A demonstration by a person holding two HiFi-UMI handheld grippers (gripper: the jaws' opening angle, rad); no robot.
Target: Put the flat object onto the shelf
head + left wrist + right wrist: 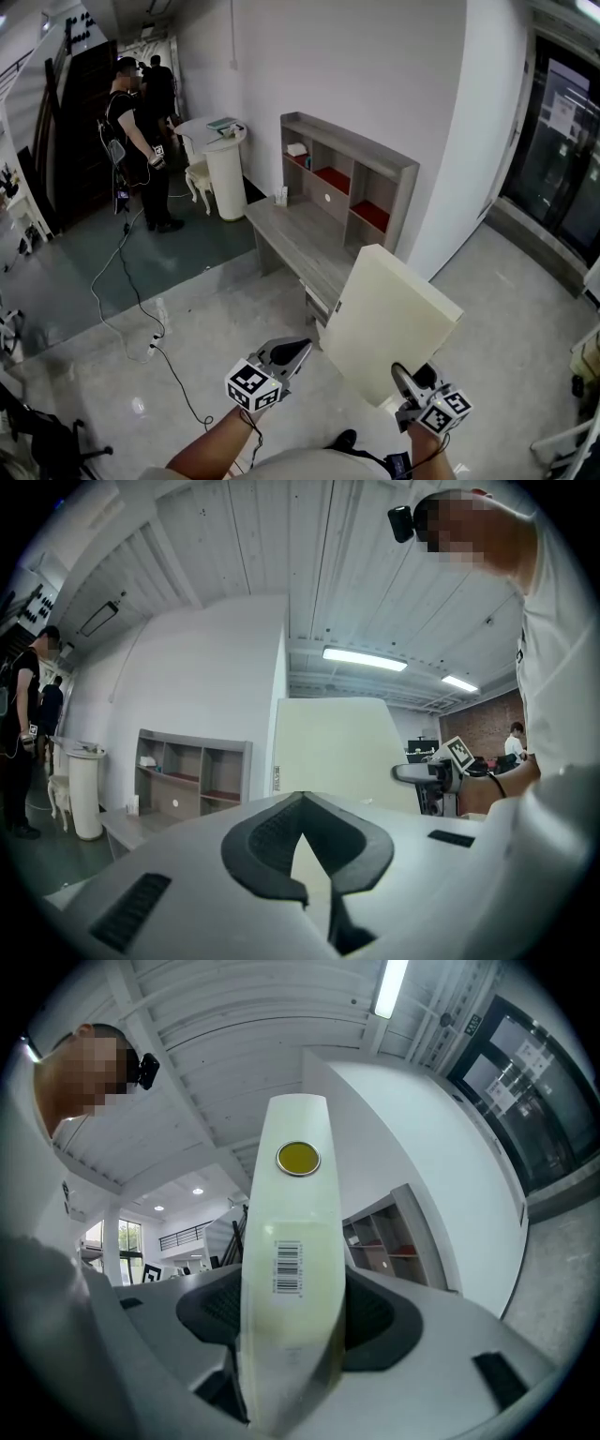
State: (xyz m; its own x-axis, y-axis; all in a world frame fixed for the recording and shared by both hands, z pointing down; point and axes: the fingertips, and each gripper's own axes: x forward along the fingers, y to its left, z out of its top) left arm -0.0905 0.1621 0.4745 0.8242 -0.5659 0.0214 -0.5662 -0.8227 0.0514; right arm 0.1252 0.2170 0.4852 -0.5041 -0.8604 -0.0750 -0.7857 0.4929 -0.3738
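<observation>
A flat cream box [389, 319] hangs tilted in the air over the floor, just in front of the grey desk [300, 246]. My right gripper [412, 380] is shut on its near lower edge. In the right gripper view the box's narrow side [291, 1269], with a barcode and a yellow round sticker, stands between the pads. The grey shelf unit [352, 178] with red-lined compartments rises from the back of the desk against the white wall. My left gripper [292, 353] is shut on nothing, left of the box and apart from it; its own view shows the box [333, 752] ahead.
Two people [136, 141] stand at the far left by a white round pedestal [225, 169] and a white chair. A cable [141, 300] runs over the glossy floor. Dark glass doors [562, 141] line the right side. Small white items sit on the desk and in one compartment.
</observation>
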